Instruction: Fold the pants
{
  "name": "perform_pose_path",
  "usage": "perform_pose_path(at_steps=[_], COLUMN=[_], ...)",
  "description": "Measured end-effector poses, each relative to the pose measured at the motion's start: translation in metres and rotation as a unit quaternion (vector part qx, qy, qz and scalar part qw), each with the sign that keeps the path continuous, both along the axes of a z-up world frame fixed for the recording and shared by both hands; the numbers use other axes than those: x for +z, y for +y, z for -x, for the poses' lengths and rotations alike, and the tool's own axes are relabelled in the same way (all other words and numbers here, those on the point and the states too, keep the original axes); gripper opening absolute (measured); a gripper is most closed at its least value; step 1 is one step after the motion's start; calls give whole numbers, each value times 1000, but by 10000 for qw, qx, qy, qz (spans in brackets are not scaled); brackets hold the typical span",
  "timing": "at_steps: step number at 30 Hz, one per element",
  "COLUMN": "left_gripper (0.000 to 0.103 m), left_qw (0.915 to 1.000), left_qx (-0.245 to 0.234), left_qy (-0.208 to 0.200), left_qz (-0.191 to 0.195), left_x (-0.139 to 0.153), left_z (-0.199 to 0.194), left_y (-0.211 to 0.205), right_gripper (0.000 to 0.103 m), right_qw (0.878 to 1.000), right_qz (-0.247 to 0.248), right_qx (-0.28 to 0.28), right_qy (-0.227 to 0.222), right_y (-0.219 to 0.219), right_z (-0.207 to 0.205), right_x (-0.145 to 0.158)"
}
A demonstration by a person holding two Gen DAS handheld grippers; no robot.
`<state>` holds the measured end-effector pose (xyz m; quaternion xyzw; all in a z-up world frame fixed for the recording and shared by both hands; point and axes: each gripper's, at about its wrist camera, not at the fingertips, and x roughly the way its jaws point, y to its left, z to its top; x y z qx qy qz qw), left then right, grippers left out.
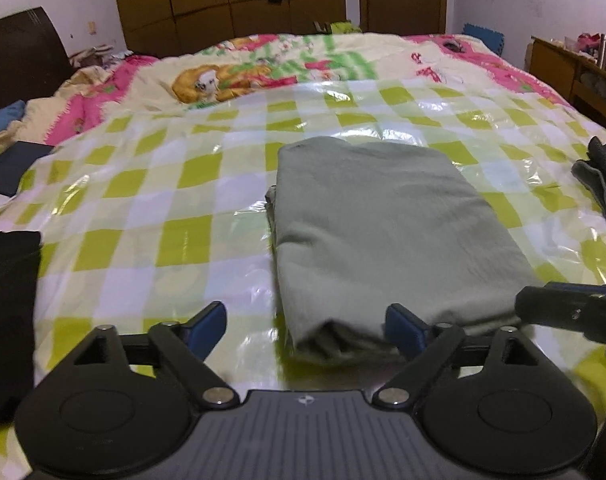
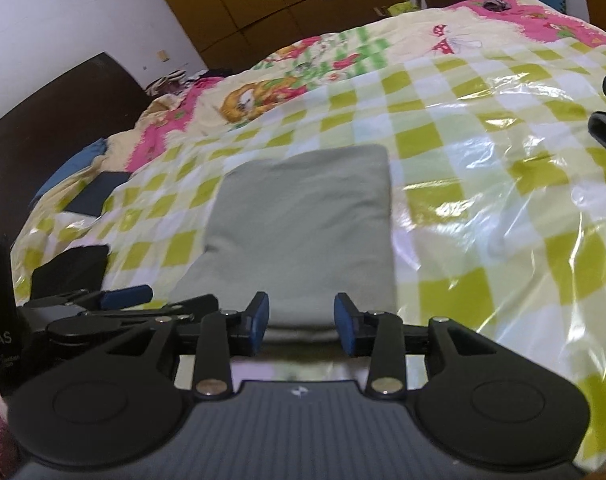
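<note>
The grey-green pants [image 1: 387, 232] lie folded into a thick rectangle on the green-and-white checked plastic sheet [image 1: 151, 184] over the bed. They show in the right wrist view [image 2: 303, 220] too. My left gripper [image 1: 307, 326] is open wide at the near left corner of the fold, its blue pads either side of the corner, holding nothing. My right gripper [image 2: 301, 328] is partly open at the near edge of the pants, its pads apart and empty. It shows at the right edge of the left wrist view [image 1: 571, 312]. The left gripper shows in the right wrist view [image 2: 115, 300].
A dark folded garment [image 1: 7, 312] lies at the near left and another dark one [image 1: 603, 180] at the right. A dark flat item [image 1: 11, 168] lies at the far left. A cartoon quilt [image 1: 263, 64], wardrobe [image 1: 231, 0] and wooden desk [image 1: 575, 68] lie beyond.
</note>
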<state>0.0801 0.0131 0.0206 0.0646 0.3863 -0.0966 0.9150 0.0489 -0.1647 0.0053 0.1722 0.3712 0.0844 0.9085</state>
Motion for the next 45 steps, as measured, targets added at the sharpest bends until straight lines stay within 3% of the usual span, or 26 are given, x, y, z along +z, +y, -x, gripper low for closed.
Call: perform_pose_path(at_steps=[7,12,17,45], left_gripper=[103,103,103,103], left_qw=[9994,9999,9999,9999], left_qx=[202,162,100,-24], left_qy=[20,28,122,43], left_qz=[279,-46,37,94], left_x=[0,-9,-8,-11], left_z=[31,48,60,73], left_y=[12,7,4,3], right_gripper=[41,41,41,45], right_qw=[9999,9996,9992,9980], right_qz=[89,122,276,344], right_qx=[-46,-223,-154,-211], right_qy=[-21,118,255,487], right_y=[10,8,18,18], right_z=[30,46,52,55], right_x=[-1,-9,-16,-31])
